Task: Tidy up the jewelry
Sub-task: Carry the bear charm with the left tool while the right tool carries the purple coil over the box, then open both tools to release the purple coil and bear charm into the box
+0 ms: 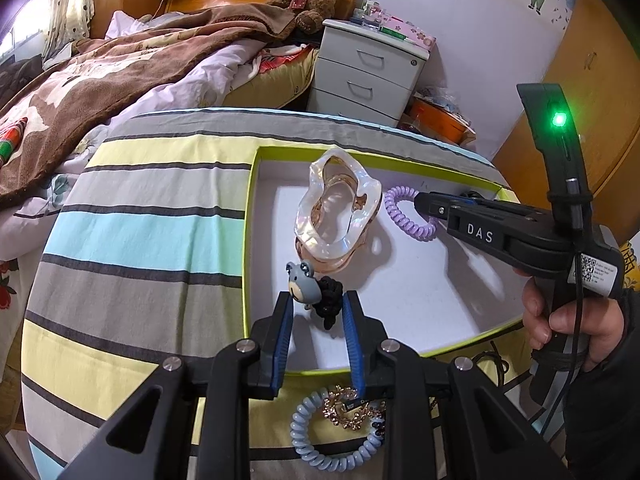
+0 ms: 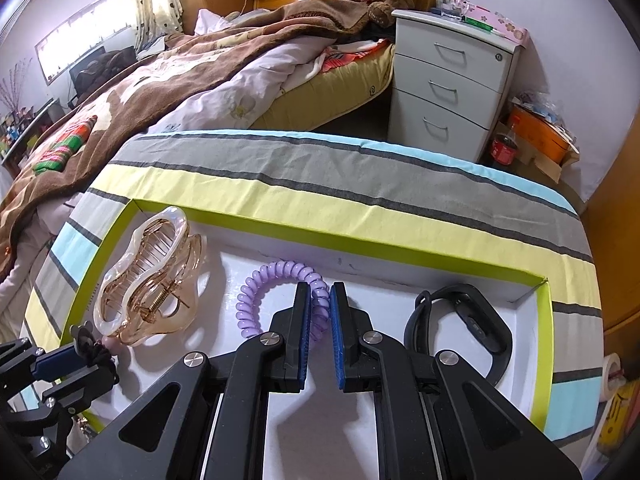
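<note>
A white tray with a green rim point(image 1: 252, 216) point(image 2: 544, 320) lies on the striped cloth. In it are a clear pink hair claw point(image 1: 336, 208) point(image 2: 148, 276), a purple spiral hair tie point(image 1: 404, 216) point(image 2: 272, 280) and a black wristband point(image 2: 460, 320). My left gripper point(image 1: 316, 308) is shut on a black hair tie with a grey bear charm point(image 1: 316, 288) point(image 2: 96, 348), just above the tray's near left part. My right gripper point(image 2: 320, 296) point(image 1: 420, 204) is shut on the purple spiral's rim.
A blue spiral hair tie point(image 1: 332, 440) and a gold chain piece point(image 1: 352, 408) lie on the cloth in front of the tray, under my left gripper. A bed with blankets, a white drawer unit point(image 2: 448, 80) and wooden cupboards stand beyond the table.
</note>
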`<state>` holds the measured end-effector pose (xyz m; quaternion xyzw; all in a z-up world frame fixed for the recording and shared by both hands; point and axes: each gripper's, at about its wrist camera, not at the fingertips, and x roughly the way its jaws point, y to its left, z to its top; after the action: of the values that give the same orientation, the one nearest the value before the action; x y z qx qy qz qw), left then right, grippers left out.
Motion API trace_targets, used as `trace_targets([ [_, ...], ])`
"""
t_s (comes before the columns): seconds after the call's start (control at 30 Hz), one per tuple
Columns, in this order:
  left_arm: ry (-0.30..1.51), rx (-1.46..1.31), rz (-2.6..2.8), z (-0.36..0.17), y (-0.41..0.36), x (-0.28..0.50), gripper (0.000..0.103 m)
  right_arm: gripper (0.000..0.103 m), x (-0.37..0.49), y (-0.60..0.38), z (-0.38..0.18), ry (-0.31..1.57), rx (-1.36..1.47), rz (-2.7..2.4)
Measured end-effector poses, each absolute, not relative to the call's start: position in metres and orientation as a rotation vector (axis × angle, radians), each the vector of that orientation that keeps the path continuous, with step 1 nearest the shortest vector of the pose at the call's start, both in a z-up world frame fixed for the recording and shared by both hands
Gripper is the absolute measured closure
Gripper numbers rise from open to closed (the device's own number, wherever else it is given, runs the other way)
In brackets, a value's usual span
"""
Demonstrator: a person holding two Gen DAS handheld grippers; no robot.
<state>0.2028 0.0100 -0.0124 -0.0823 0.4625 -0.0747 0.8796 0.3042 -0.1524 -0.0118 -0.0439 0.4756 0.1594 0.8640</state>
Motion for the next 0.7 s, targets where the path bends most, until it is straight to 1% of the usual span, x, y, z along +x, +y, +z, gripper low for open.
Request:
trace_targets([
  [0.2, 0.965, -0.170, -0.158, -0.0127, 0.0108, 0.2030, 0.075, 0.092, 0.3049, -0.1516, -0.0123, 0.997, -0.087, 0.330],
  [0.3, 0.965, -0.170, -0.159, -0.0126, 0.0110, 0.2032, 0.074, 0.089, 0.3043, -0.1518, -0.0118, 0.995, -0.083, 0.331],
  [0.5, 0.965, -0.166, -0.162, -0.0135, 0.0105, 0.2040, 0.071, 0.087, 0.3019, -0.1531, -0.0108, 0.991, -0.077, 0.333],
  [0.7, 0.964, -0.165, -0.165, -0.0121, 0.0105, 0.2031, 0.068, 0.069, 0.2979, -0.1558, -0.0051, 0.977, -0.062, 0.344],
])
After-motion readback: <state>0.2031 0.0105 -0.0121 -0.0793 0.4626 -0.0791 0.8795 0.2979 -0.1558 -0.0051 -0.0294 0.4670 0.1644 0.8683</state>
